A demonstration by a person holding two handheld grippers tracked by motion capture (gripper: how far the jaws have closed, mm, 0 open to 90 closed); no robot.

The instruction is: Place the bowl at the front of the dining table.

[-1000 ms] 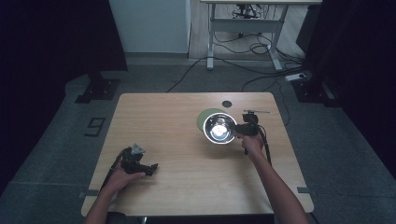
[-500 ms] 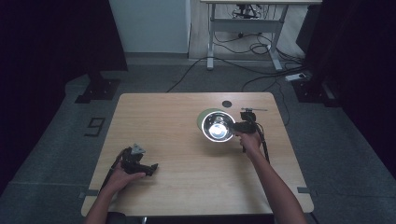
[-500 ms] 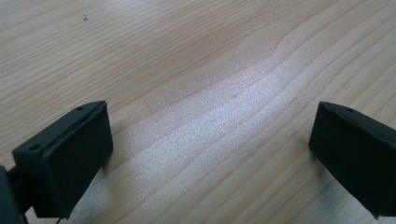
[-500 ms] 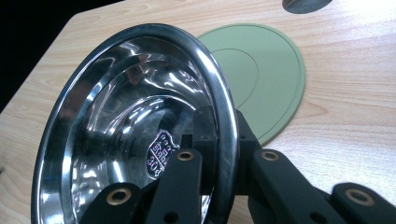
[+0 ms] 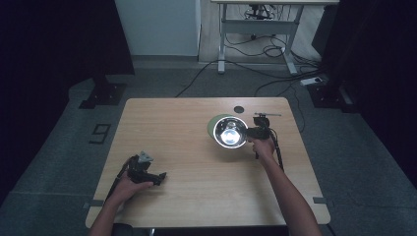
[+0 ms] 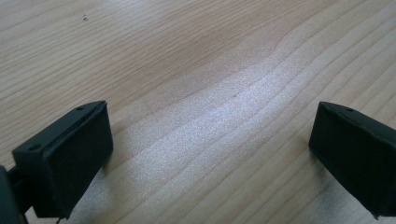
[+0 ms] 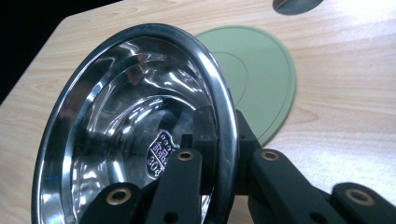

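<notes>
Nearest the person, the left tool [image 5: 158,177] rests low on the wooden tabletop [image 5: 187,147] at its near left part, its two black jaws spread wide apart with only bare wood grain between them. Farther out on the right side, the right tool [image 7: 219,140] is clenched on the rim of a stainless steel bowl [image 7: 140,107], one jaw inside the rim and one outside. The bowl is tilted, its shiny hollow turned toward the right gripper view's camera, with a small stamped mark on its inner wall. Just behind the bowl a flat round green mat [image 7: 261,74] lies on the tabletop. Beyond the mat, near the far edge, is a small dark round hole [image 5: 239,109].
</notes>
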